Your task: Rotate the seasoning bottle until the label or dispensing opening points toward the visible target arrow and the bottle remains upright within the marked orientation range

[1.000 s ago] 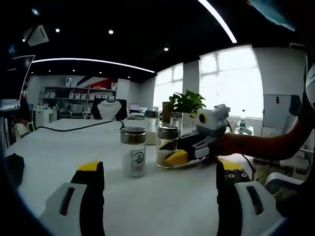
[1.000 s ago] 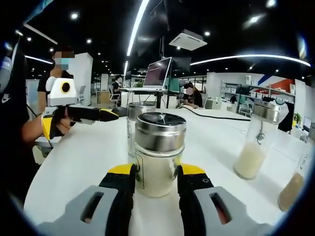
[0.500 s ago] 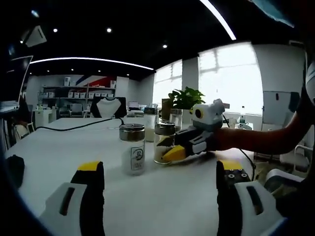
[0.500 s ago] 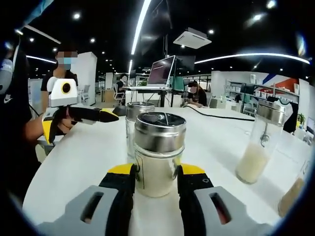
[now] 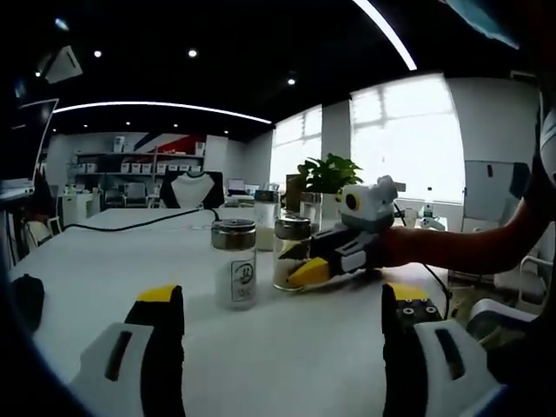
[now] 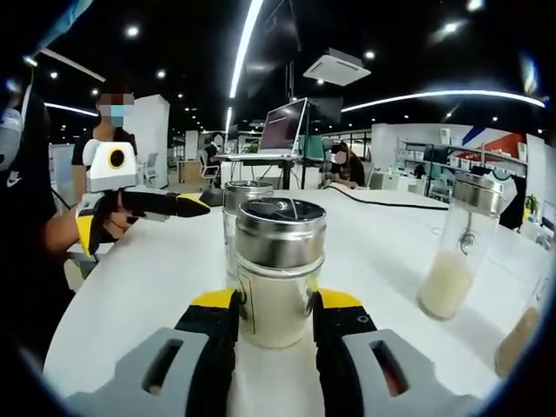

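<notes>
White desk (image 6: pixel 130 278) under an open office carries everything. Right gripper (image 6: pixel 275 317) is clamped on the bottle (image 6: pixel 278 269), one jaw on each side of its glass; the bottle stands upright, long axis vertical, on the desk's near part. Left gripper (image 5: pixel 282 317) hangs released and well apart, so the right is nearer for a turn. A second jar (image 5: pixel 234 276) stands just beside the bottle. No arrow or marks can be made out; the bottle's label is hidden.
</notes>
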Tool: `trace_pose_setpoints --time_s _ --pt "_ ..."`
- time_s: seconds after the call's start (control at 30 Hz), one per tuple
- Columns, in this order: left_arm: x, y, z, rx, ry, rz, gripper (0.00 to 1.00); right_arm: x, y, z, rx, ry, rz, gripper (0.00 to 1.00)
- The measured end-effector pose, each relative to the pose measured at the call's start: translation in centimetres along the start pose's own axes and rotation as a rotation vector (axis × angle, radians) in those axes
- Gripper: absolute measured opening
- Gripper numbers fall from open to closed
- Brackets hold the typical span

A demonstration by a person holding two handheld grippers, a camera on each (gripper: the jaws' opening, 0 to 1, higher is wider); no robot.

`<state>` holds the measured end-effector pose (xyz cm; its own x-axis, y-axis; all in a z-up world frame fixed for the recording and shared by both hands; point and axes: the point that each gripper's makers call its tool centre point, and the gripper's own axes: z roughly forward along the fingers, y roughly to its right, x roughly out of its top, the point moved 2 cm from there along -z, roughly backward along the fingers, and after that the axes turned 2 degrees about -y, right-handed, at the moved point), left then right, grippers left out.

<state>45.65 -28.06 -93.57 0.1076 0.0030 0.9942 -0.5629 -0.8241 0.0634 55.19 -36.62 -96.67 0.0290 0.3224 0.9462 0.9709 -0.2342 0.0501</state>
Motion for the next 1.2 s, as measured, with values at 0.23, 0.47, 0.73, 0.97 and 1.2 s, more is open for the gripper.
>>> trace_pose_setpoints --time_s 0.23,0.47,0.73,0.97,1.2 --pt "0.1 0.0 -0.1 0.003 0.002 -0.002 1.0 0.8 0.0 -1.0 -0.006 0.039 0.044 0.41" --pt "0.1 -0.3 -0.2 0.016 0.002 0.001 1.0 3.1 -0.1 -2.8 -0.053 0.093 0.092 0.47" --pt "-0.3 0.0 -0.3 0.011 -0.035 0.036 1.0 5.7 1.2 -5.1 -0.167 0.193 0.162 0.57" --pt "-0.2 0.1 -0.4 0.008 -0.033 0.051 1.0 7.2 4.1 -6.8 -0.326 0.257 0.146 0.63" --pt "0.1 0.3 -0.4 0.003 -0.022 0.058 1.0 6.2 8.3 -7.4 -0.46 0.278 0.226 0.58"
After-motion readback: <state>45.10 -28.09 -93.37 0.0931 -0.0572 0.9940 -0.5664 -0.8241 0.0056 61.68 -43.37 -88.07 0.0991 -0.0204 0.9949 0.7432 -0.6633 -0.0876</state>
